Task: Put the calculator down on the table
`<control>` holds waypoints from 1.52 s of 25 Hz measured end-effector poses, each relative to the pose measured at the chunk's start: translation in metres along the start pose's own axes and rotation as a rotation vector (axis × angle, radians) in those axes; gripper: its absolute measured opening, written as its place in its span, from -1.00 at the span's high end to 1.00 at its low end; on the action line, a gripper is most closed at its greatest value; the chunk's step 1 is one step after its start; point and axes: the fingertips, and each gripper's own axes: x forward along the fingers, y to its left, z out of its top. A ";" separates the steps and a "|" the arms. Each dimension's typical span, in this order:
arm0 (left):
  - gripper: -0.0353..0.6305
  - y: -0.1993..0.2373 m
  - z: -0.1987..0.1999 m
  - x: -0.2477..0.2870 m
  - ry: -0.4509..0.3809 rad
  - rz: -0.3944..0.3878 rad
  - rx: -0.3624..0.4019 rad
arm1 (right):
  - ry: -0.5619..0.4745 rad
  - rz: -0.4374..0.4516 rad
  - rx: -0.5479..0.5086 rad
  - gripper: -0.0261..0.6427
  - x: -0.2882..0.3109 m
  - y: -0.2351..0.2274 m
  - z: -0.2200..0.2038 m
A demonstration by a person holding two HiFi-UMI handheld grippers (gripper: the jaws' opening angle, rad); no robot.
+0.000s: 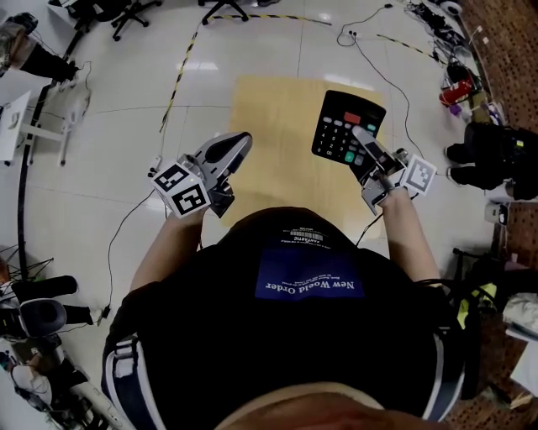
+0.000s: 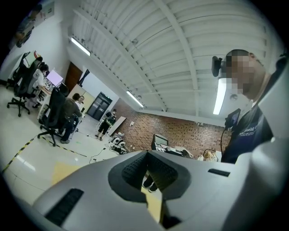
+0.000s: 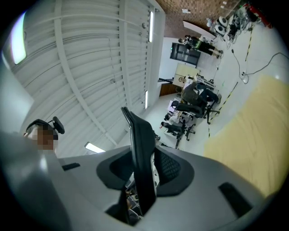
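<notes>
White floor tiles (image 1: 126, 151) spread around a pale wooden table (image 1: 269, 109), with cables trailing across them and office chairs (image 1: 126, 13) at the far edge. The right gripper (image 1: 363, 141) was clamped on the lower edge of the black calculator (image 1: 345, 126), which was held up off the table, over its right side, keys facing the person. Seen from the right gripper view, the calculator (image 3: 140, 149) stood edge-on between the jaws, pinched on both faces. The left gripper (image 1: 238, 144) hung over the table's left edge, its jaws drawn almost together with nothing between them.
</notes>
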 end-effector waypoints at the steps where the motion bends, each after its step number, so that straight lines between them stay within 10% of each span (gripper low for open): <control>1: 0.87 0.004 0.007 0.002 0.001 0.001 -0.004 | 0.004 -0.004 0.001 0.61 0.007 0.001 0.006; 5: 0.87 0.010 0.013 0.001 0.015 0.008 -0.012 | 0.014 -0.040 -0.013 0.61 0.016 -0.002 0.017; 11: 0.87 -0.086 0.126 -0.094 0.041 -0.042 -0.111 | 0.065 -0.317 -0.016 0.61 0.048 0.132 -0.002; 25: 0.87 -0.075 0.047 -0.053 0.125 -0.082 -0.178 | 0.210 -0.564 0.118 0.61 0.027 -0.023 -0.075; 38: 0.87 -0.082 0.024 -0.071 0.140 -0.075 -0.189 | 0.305 -0.761 -0.024 0.53 0.008 -0.049 -0.096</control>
